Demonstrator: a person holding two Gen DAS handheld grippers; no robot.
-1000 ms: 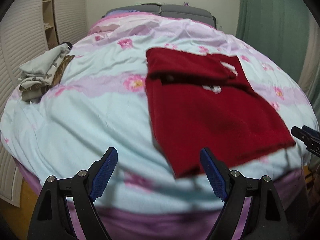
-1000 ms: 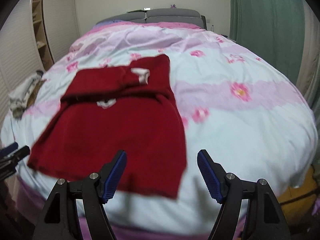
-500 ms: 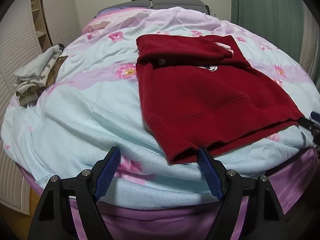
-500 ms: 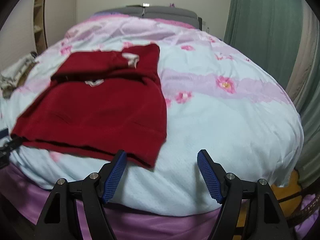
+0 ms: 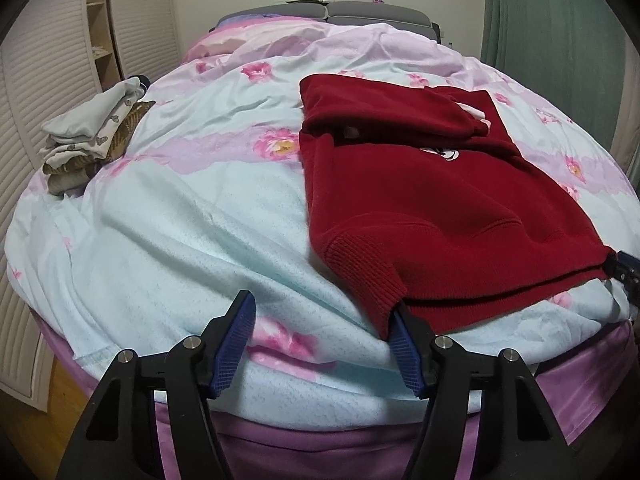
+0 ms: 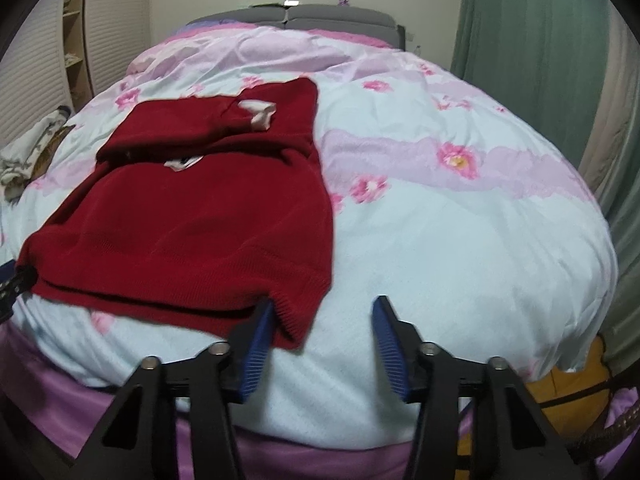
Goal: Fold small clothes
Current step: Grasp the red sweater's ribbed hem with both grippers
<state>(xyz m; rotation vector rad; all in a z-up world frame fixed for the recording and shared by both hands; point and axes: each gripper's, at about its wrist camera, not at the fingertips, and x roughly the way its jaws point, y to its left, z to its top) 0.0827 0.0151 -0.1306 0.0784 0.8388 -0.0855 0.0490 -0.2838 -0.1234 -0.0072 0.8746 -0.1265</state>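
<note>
A: What is different from one second before?

B: Both grippers are now much closer to the red sweater [image 5: 460,208], and it fills more of each view. Before, the blue pads were over the bedcover in front of the hem; now each gripper is at one near corner of the hem.

A: Where does the sweater lie, and what is around it?

B: It lies flat on the flowered bedcover [image 5: 192,216], near the foot edge of the bed, with the upper part and the sleeves folded over the chest. At the far left edge of the bed is a small pile of folded clothes [image 5: 92,136]. A green curtain [image 6: 532,52] hangs on the right, and the grey headboard [image 5: 360,12] is behind. Nothing stands between the grippers and the hem.

A: And the grippers?

B: The left gripper [image 5: 324,344] has just been closing, but the jaws are apart; its right pad touches the ribbed corner of the hem, the left pad is over bare cover. The right gripper [image 6: 324,344] has also just been closing; its left pad touches the other corner and the right pad is free. Neither one pinches the cloth yet
</note>
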